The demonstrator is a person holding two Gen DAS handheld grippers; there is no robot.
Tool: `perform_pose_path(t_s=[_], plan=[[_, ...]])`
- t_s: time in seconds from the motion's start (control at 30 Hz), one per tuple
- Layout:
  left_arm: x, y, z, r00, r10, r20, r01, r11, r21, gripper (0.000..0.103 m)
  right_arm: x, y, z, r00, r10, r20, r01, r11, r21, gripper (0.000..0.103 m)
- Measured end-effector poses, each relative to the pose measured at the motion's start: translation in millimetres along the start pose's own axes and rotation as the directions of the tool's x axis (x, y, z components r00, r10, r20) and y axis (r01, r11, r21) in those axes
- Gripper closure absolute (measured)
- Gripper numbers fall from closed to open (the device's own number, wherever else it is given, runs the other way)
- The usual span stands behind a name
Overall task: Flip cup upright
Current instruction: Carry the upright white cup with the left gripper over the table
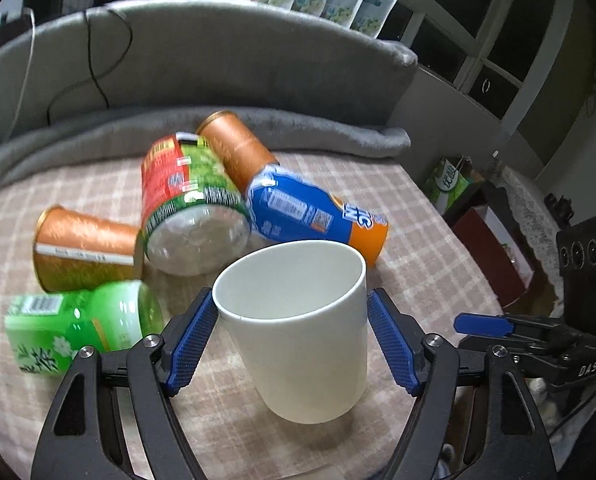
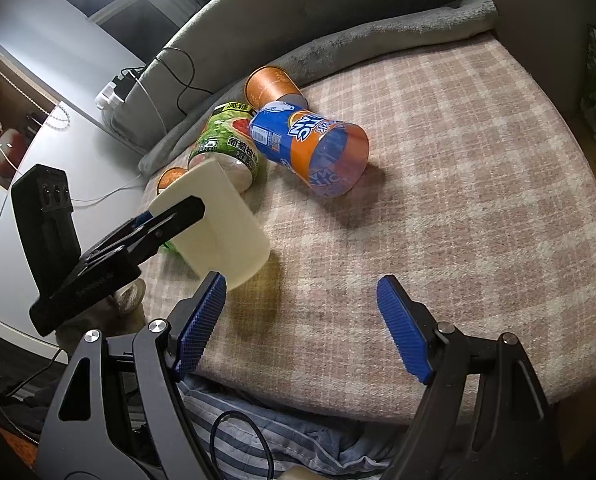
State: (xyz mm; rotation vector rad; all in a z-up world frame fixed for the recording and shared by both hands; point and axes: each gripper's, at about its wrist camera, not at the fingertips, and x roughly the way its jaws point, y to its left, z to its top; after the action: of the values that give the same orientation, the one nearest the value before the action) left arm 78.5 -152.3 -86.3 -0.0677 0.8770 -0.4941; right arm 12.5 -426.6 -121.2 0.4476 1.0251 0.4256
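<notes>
the plain white plastic cup (image 1: 298, 332) sits mouth-up, slightly tilted, between the blue pads of the left gripper (image 1: 292, 338); its jaws look clenched on the cup's sides, left pad touching near the rim, right pad contact not fully clear. cup base is at or just above the pink-and-cream checked blanket (image 2: 437, 184) on the bed. the right gripper (image 2: 299, 330) hovers over the blanket's near edge, jaws released and spread wide, holding nothing. behind the cup lie toppled containers: a blue-and-orange labelled bottle (image 1: 317, 216), a green-and-red labelled clear jar (image 1: 190, 204), two orange cylindrical cans (image 1: 82, 248), and a green tea bottle (image 1: 78, 324).
</notes>
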Motion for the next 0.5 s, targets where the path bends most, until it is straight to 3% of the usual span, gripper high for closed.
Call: perform_pose_path(t_s=[0.17,0.5], plan=[[2,-7,0,0.996,0.061,0.061,-0.065,0.996,0.068,0.028,0,1,0,1.000,0.003,0.000,-0.003,1.000,-0.001,0.022],[3,-16,-7,0.992,0.086,0.094,-0.098,0.987,0.130,0.028,-2,4,-1,1.000,0.001,0.009,-0.001,1.000,-0.008,0.022]])
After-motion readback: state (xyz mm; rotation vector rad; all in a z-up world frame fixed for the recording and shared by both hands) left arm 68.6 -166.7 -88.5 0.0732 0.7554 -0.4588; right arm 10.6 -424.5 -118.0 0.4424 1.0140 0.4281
